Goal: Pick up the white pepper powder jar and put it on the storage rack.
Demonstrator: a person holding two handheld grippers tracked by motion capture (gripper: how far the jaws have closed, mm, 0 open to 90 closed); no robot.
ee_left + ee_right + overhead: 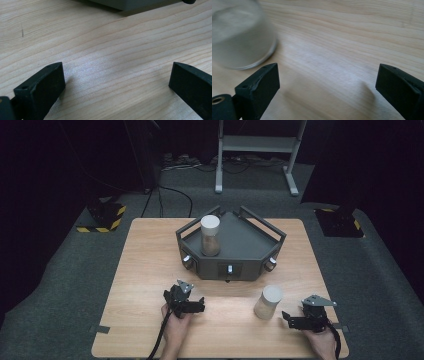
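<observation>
While both lie agape, right claw [287, 318] nears jar [268, 302].

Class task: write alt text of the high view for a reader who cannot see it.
Two hand-held black tongs, left and right, rest open on a pale wooden table, flanking a white-capped cylindrical jar. Behind, a matching jar stands on a grey angular tray.

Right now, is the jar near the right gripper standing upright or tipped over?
Upright. The jar stands on its base on the table, white lid on top.
</observation>
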